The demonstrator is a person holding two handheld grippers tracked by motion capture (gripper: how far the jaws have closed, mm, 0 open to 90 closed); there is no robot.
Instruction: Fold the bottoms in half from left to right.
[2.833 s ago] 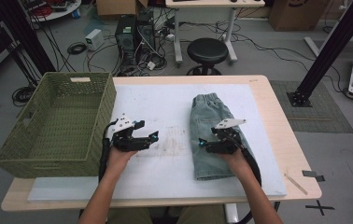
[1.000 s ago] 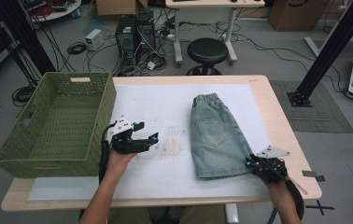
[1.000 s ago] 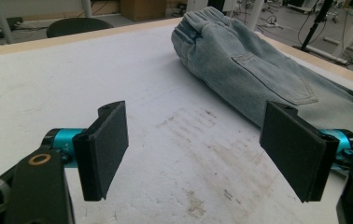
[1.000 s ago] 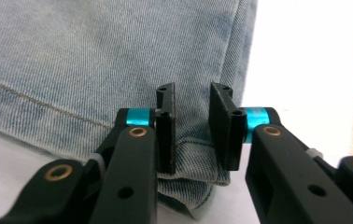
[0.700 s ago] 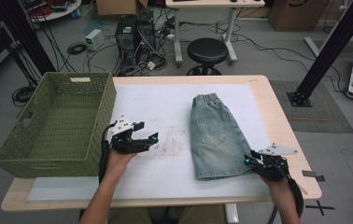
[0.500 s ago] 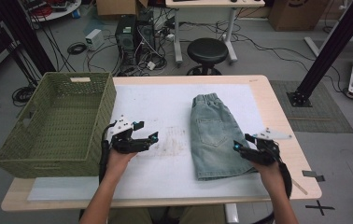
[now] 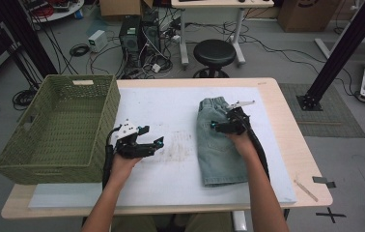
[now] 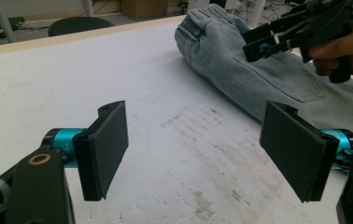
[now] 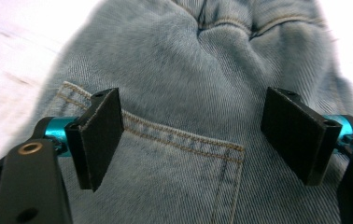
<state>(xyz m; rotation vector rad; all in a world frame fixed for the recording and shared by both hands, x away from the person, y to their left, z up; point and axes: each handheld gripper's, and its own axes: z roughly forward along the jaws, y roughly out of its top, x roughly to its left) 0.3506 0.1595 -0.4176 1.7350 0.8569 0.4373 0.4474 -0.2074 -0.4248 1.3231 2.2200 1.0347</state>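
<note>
A pair of light-blue denim shorts [image 7: 217, 145] lies folded on the white mat, right of centre, waistband at the far end. My right gripper [image 7: 215, 125] hovers open over the upper part of the shorts, jaws wide apart above a back pocket [image 9: 179, 154]. My left gripper [image 7: 157, 143] rests open on the mat to the left of the shorts, nothing between its pads [image 8: 104, 147]. In the left gripper view the shorts [image 8: 240, 70] lie ahead to the right, with the right gripper [image 8: 258, 46] above them.
A green woven basket [image 7: 60, 128] stands at the table's left side, empty inside. The white mat [image 7: 171, 106] covers most of the wooden table. A thin stick [image 7: 306, 190] lies near the table's front right corner. A stool [image 7: 214, 50] stands beyond the far edge.
My right gripper has swung from the table's right edge back up and left onto the upper part of the shorts. The left gripper has stayed put.
</note>
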